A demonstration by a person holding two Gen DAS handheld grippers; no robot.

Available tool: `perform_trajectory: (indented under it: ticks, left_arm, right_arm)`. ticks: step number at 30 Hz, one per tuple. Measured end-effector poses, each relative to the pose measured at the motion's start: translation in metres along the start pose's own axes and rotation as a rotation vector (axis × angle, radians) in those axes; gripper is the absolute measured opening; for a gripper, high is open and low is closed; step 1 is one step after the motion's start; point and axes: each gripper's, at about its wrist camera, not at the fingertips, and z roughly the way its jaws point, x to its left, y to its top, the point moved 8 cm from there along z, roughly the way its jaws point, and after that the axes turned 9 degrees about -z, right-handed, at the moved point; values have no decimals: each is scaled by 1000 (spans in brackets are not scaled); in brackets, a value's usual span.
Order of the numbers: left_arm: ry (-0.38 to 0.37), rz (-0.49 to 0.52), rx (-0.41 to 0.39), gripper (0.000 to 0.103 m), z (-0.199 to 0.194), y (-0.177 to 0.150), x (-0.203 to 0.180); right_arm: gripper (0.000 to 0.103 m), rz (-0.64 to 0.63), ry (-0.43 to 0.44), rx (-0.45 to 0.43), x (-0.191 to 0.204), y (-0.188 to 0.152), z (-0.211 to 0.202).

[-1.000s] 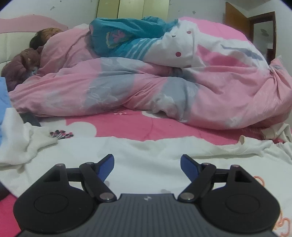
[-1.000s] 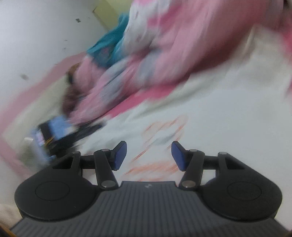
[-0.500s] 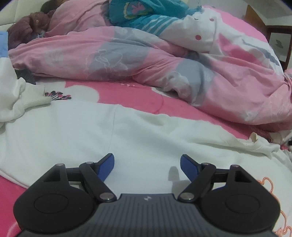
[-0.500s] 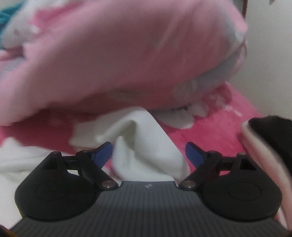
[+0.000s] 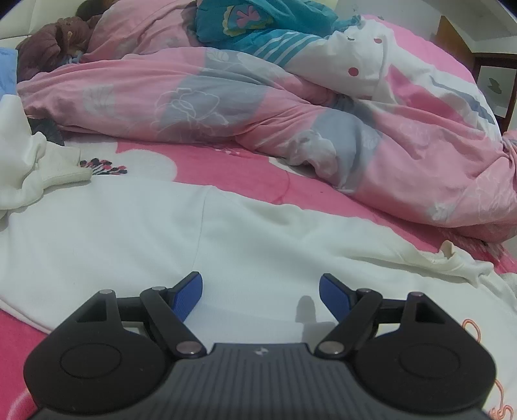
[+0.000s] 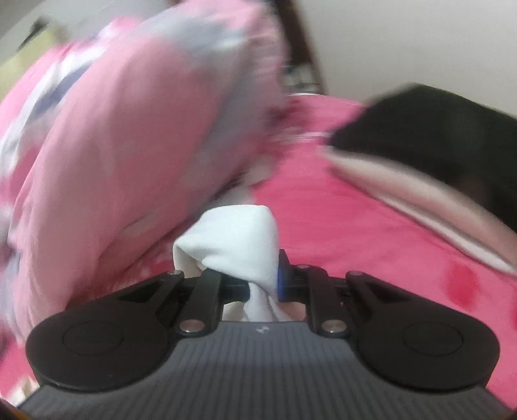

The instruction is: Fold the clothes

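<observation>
Across the bed, a hot-pink sheet with big white flower shapes, a white garment lies spread flat, smooth and soft, covering the near side from the left edge toward the right. Compared with a second ago it fills far more of the left wrist view, which now looks lower and closer onto the cloth. Behind it a puffy pink quilt with grey and white floral patches is heaped along the far side, a teal patterned cloth bunched on top of it. At the bed's left edge sits a crumpled white cloth.

Over the flat garment the left gripper hovers with its blue-padded fingers spread wide, nothing between them, the same spread as before.

Toward the bed's right side, the blurred right wrist view shows the right gripper, whose jaws have just been closing; half a second ago they stood wide around a peaked fold. Now they pinch that bunched corner of the white garment, which bulges above the fingers in a rounded lump. A black folded item with a pale edge lies on the sheet at right.
</observation>
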Motion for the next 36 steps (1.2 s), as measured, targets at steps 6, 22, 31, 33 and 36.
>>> perform_trajectory:
  ticks: [6,22,31,33,36]
  left_arm:
    - [-2,-5,0,81,0,0,1]
    - [-2,0,-43,81,-20,11,-2]
    - [-46,61,22,81,2,53,-50]
    - [-80,67,80,81,21,59,-65]
    - [-116,85,166,81,56,65,-89]
  right_arm:
    - [17,229,-60,82,-69,-42,-10]
    - [73,157,38,225,-97,-68,-151]
    - [73,-423,527,156,162,-61,-114]
    - [73,-484,549,176,202,-69,-81]
    - [73,-540,561,219,249,-77,-35]
